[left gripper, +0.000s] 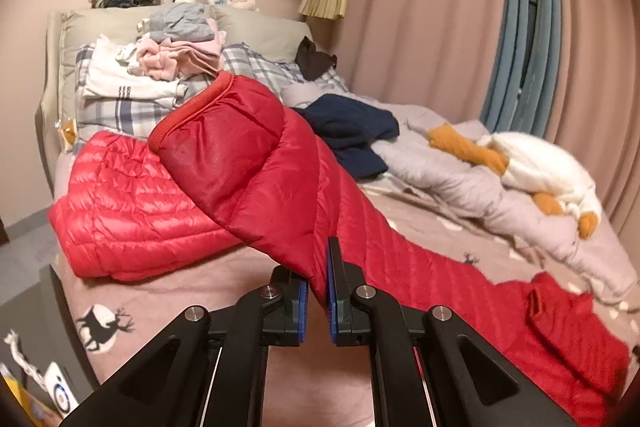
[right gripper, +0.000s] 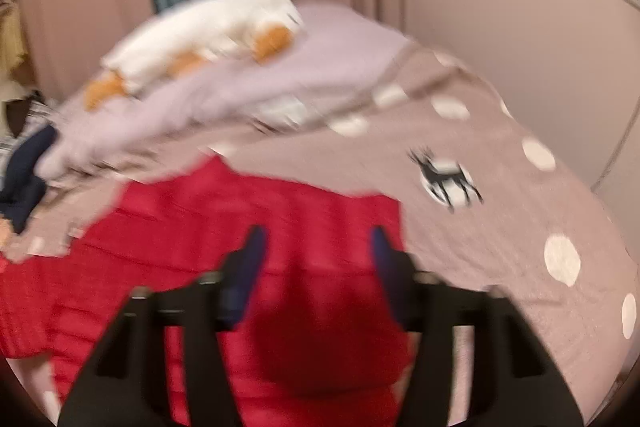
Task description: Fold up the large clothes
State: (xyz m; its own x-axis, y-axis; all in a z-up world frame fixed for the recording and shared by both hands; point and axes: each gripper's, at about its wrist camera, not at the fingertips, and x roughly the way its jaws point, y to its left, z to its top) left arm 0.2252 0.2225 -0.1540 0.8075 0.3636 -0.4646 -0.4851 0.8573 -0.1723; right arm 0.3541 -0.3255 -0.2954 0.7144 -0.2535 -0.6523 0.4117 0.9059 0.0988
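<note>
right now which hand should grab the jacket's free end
Right. Its fingers are open, with the red jacket just beyond them; the left fingers are already shut on the sleeve, holding it up.

The jacket [left gripper: 248, 163] clamped in the left tool [left gripper: 318, 301] is bright red with narrow quilted stripes; its cuff lining is a duller red. The left tool is black with blue pads [left gripper: 331, 283]. Under it the bed [left gripper: 224, 291] cover is dusty pink with white dots and black deer. Ahead lie a navy garment [left gripper: 352, 135], a white and orange plush toy [left gripper: 532, 167] and a grey-white plaid blanket [left gripper: 120, 107]. The curtains [left gripper: 432, 7] beyond are pink.
</note>
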